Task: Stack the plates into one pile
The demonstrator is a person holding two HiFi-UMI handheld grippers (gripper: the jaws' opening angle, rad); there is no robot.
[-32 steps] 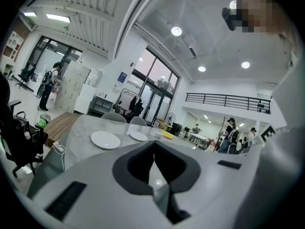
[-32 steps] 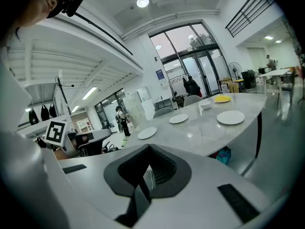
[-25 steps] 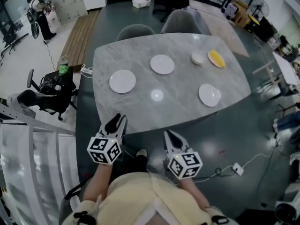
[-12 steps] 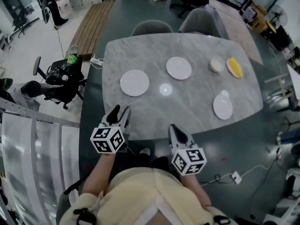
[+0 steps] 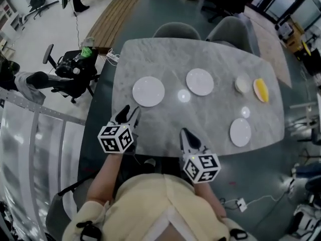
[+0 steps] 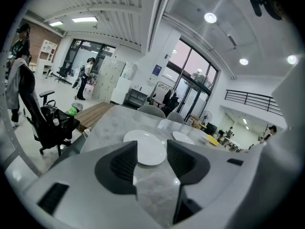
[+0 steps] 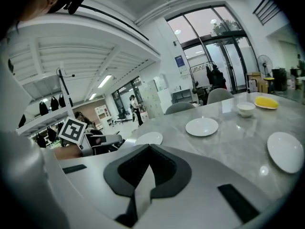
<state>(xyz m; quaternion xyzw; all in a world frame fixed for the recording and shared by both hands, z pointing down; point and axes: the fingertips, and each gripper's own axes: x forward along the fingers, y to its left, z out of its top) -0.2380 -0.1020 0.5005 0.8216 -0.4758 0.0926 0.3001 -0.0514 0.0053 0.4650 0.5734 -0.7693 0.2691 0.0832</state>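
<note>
Left gripper, jaws just opened wide with nothing gripped, faces white plate at 9 o'clock on marble table; right gripper pinched closed, empty.
Centre plate at 12, right plate at 4 o'clock. Prob. ceramic: stiff, slick, chippable; pinch at rim.

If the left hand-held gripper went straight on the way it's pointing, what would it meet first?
Probably the nearest white plate, framed between the just-opened, empty jaws of the left hand-held gripper; tilted downward, it might touch the marble table first.
</note>
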